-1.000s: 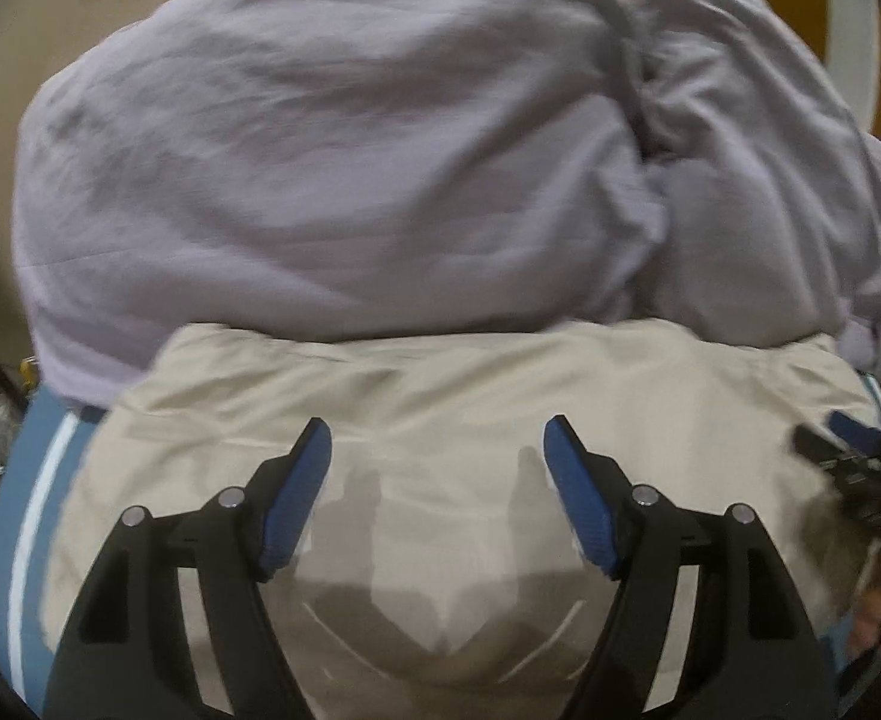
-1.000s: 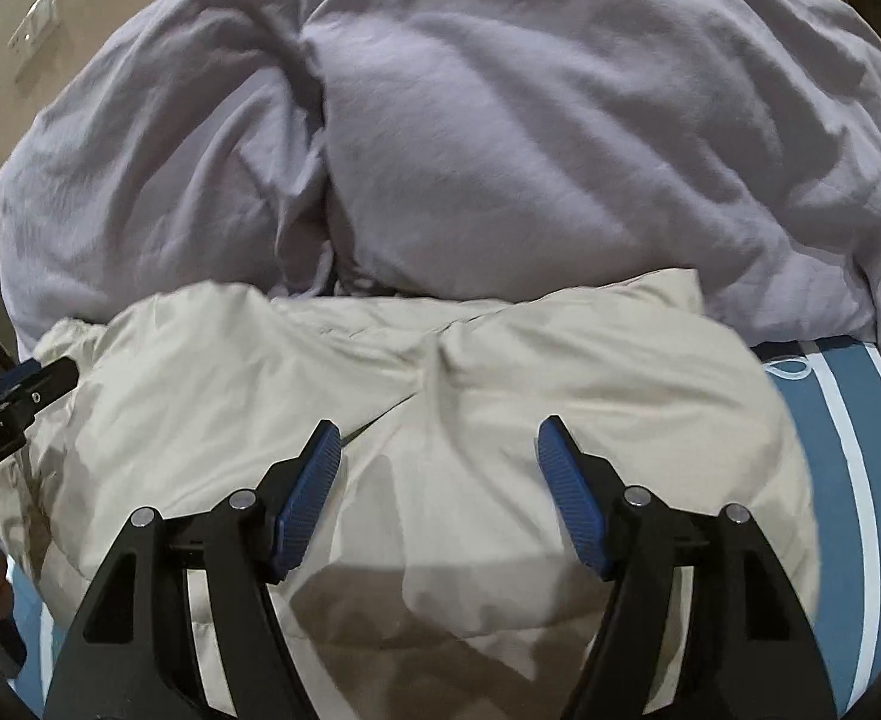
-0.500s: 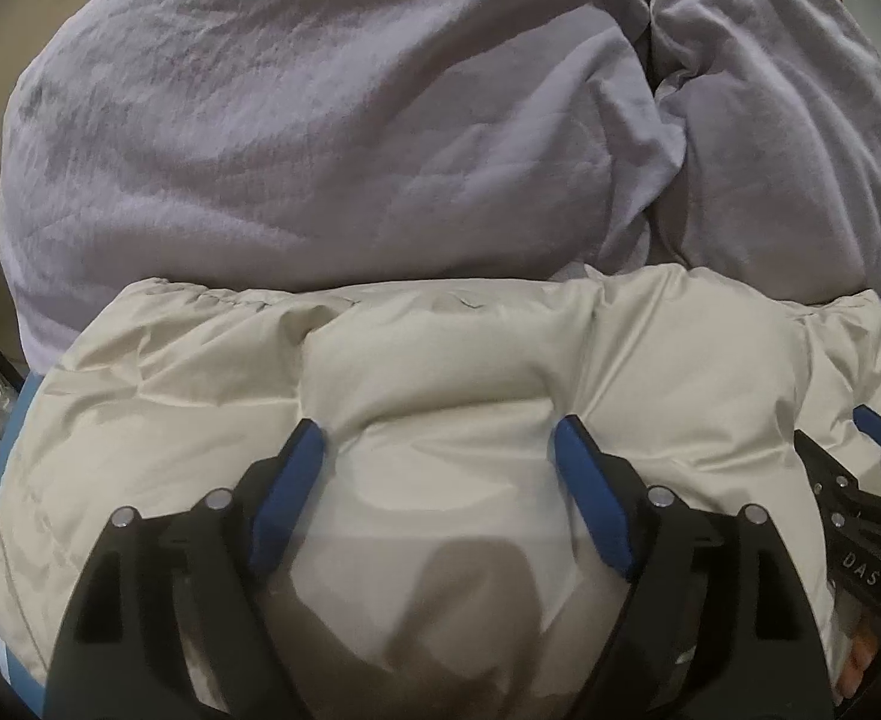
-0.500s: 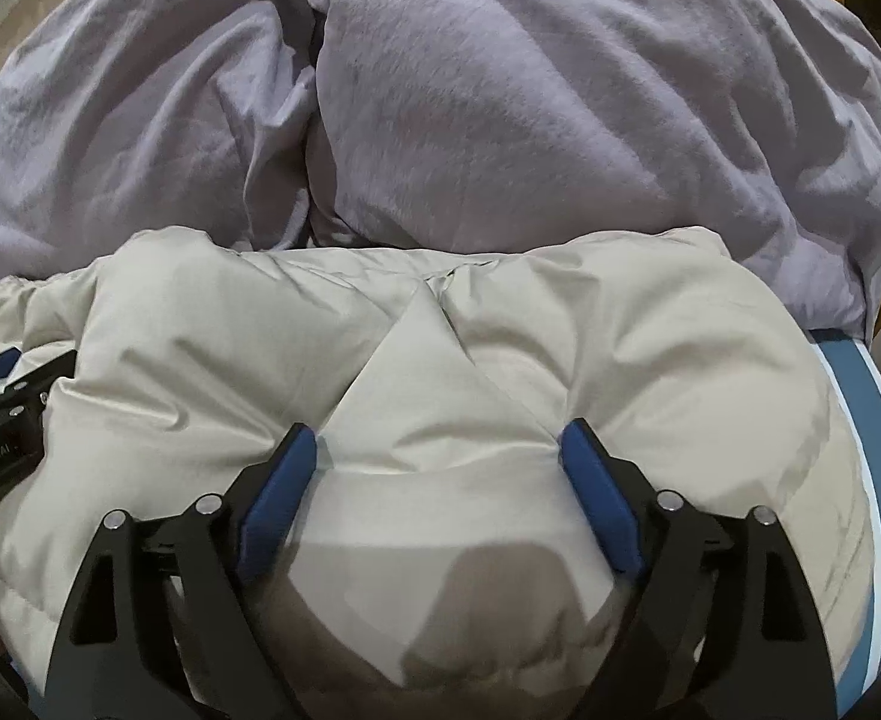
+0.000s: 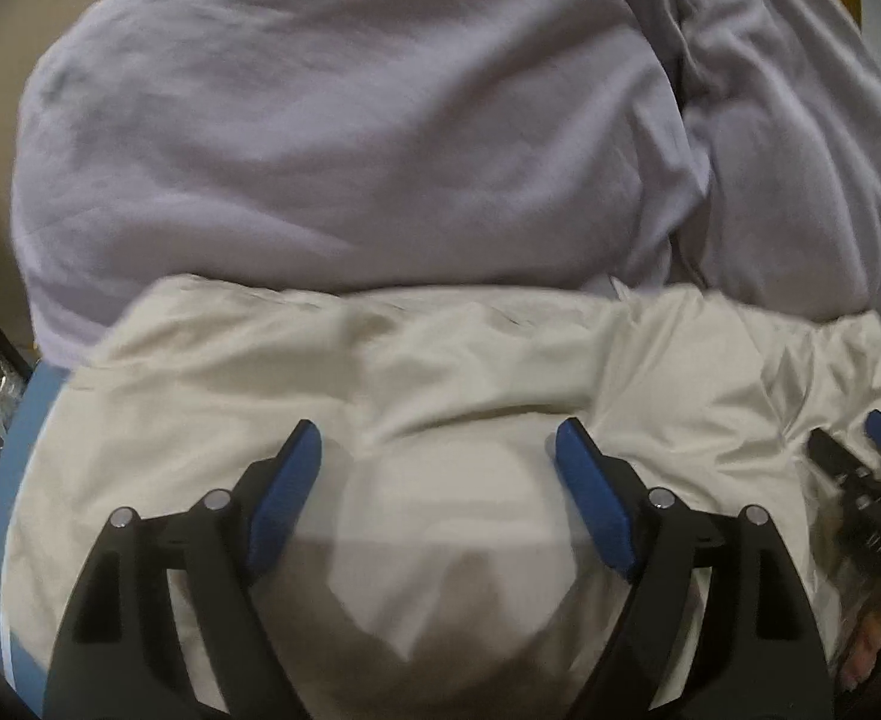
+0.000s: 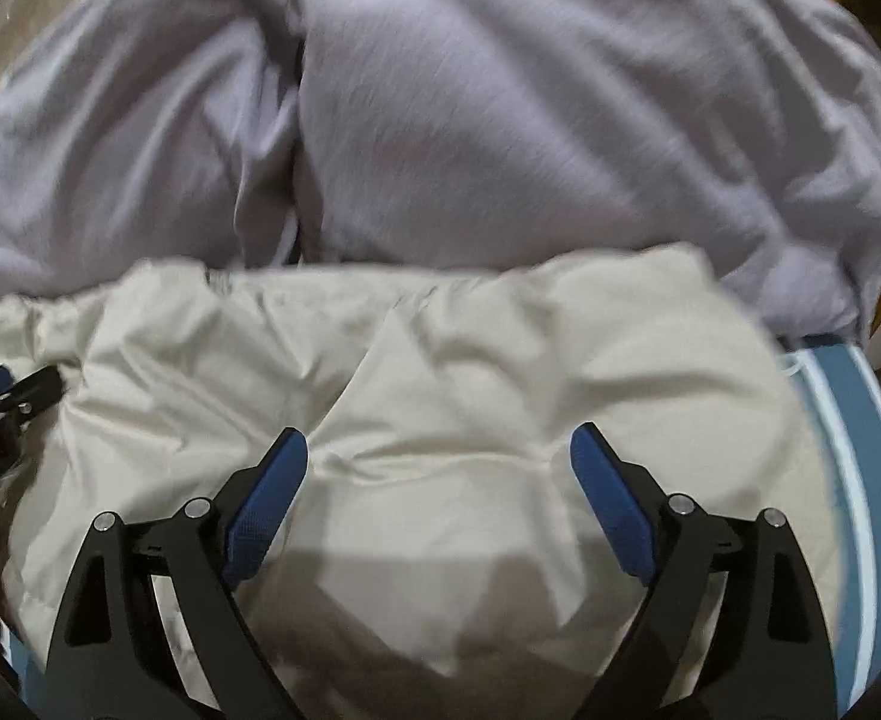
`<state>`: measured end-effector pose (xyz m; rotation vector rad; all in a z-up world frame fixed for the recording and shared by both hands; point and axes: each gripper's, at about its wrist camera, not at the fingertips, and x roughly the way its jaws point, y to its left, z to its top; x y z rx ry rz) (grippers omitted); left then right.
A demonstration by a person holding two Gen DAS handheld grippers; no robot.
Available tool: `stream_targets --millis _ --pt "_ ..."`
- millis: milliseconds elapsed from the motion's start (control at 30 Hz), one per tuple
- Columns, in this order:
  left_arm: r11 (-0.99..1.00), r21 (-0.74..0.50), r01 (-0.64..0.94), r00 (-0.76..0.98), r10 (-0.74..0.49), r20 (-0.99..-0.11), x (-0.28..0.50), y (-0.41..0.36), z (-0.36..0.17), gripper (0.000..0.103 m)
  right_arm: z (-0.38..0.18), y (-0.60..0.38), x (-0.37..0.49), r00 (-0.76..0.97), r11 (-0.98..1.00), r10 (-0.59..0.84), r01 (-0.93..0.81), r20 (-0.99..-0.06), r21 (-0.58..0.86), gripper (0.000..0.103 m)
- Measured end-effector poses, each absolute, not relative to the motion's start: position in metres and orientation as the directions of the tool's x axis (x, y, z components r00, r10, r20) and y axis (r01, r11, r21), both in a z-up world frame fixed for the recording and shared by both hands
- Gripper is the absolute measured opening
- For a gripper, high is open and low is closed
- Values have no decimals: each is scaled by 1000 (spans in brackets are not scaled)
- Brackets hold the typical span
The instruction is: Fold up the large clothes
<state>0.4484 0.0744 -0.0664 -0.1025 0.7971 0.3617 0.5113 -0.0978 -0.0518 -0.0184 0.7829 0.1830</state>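
Both grippers stood released when we looked. Our left gripper (image 5: 438, 450) had its blue pads (image 5: 284, 492) spread wide over the cream padded garment (image 5: 440, 372), and its jaws had just been opening; the puffy cloth bulged up between them, but we saw no pad pinching it. Our right gripper (image 6: 438, 459) was in the same state: pads (image 6: 611, 504) set far apart, jaws just opened further, with a rounded swell of the same cream garment (image 6: 440, 360) lying between the fingers and nothing clamped. Whether the pad tips brushed the cloth we could not tell, as both views were blurred.

We found the cream garment bunched in a thick, folded heap on the near side of the scene, directly under both tools. It lay on a blue bed cover with white stripes (image 6: 860, 450), which showed at the right edge in the right wrist view and as a blue strip (image 5: 14, 450) at the left edge in the left wrist view. On the far side, touching the garment's far edge, a large crumpled lilac duvet (image 5: 350, 120) filled most of each picture (image 6: 530, 120).

From the left wrist view we caught the right gripper at the right edge (image 5: 878, 456), just beside the garment; from the right wrist view the left gripper sat at the left edge (image 6: 2, 396). Bare fingertips (image 5: 866, 654) of a person's hand showed near the lower right corner of the left wrist view.
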Motion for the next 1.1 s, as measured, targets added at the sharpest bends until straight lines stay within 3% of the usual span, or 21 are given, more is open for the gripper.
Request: stream_targets --millis 133,367,1100 --pt "905 71 -418 642 350 -682 437 107 -51 81 -38 -122 515 734 993 98 -114 -672 20 91" --pt "835 147 -530 552 472 -688 433 161 -64 81 -59 -143 534 707 999 15 -44 -707 -22 93" --pt "821 142 -554 530 478 -700 427 194 -109 88 -96 -152 545 720 999 8 -40 -693 -31 102"
